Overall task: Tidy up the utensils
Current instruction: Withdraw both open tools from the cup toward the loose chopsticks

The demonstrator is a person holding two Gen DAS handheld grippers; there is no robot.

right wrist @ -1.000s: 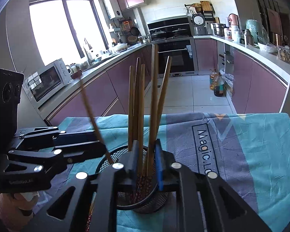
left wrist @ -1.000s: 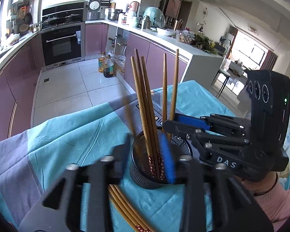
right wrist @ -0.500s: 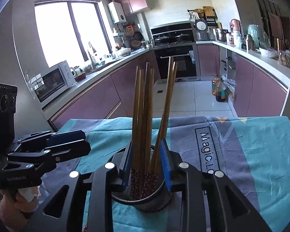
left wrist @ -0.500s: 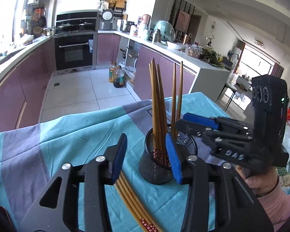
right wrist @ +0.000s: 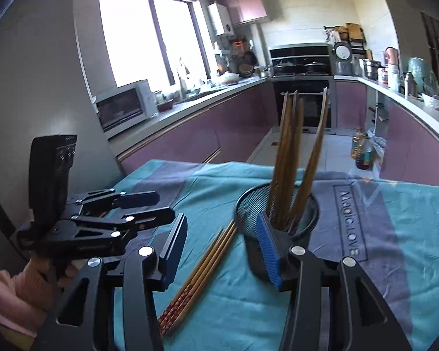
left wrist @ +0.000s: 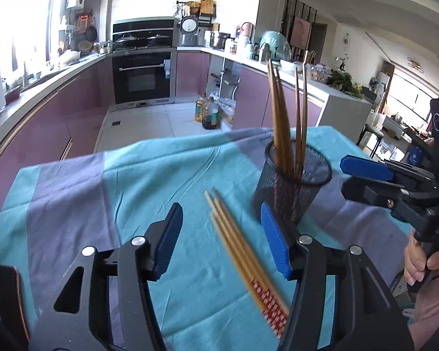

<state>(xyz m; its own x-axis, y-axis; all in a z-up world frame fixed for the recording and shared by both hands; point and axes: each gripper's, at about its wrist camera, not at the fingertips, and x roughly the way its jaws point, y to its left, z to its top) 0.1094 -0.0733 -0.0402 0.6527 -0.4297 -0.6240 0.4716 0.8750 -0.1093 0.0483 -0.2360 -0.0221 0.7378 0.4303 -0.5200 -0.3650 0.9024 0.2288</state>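
Chopsticks (left wrist: 286,122) stand upright in a black mesh holder (left wrist: 292,187) on the teal and grey tablecloth (left wrist: 161,175), right of centre in the left wrist view and at centre in the right wrist view. A second bundle of loose chopsticks (left wrist: 240,248) lies flat on the cloth just beside the holder, blurred in both views.

The left gripper (left wrist: 221,234) has its jaws apart, having just been opening; the loose chopsticks lie on the cloth in the gap between its blue pads, not pressed by either. The right gripper (right wrist: 224,248) is likewise parted and has just been opening, with nothing clamped.

The left wrist view alone shows the bright room at far right and the hand (left wrist: 424,263) holding the right gripper. Only the right wrist view shows the window (right wrist: 149,35), the microwave (right wrist: 123,105) at left and the lettering printed on the cloth.
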